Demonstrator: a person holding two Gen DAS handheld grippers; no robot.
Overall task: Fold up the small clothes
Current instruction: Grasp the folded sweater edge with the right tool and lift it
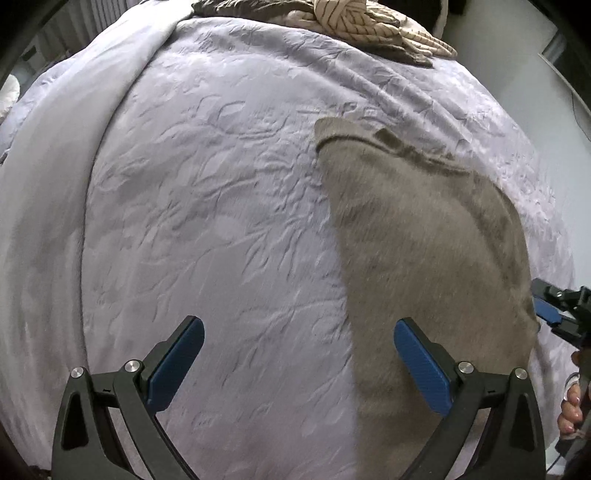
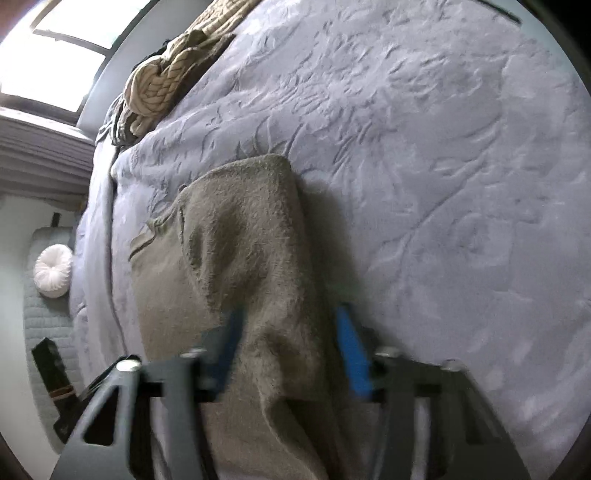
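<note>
A taupe knitted garment [image 1: 424, 240] lies on the lavender bedspread [image 1: 221, 221], at the right of the left wrist view. My left gripper [image 1: 299, 354] is open and empty, hovering by the garment's left edge, its right finger over the cloth. My right gripper [image 1: 546, 310] shows at the garment's right edge. In the right wrist view the garment [image 2: 251, 258] rises in a fold between the blurred blue fingers of the right gripper [image 2: 291, 347]; the jaws stand apart around the cloth, and I cannot tell whether they pinch it.
A pile of striped beige and brown clothes [image 1: 362, 26] lies at the far edge of the bed; it also shows in the right wrist view [image 2: 159, 85]. A folded duvet edge [image 1: 55, 184] runs along the left. A white round cushion [image 2: 53, 271] sits beside the bed.
</note>
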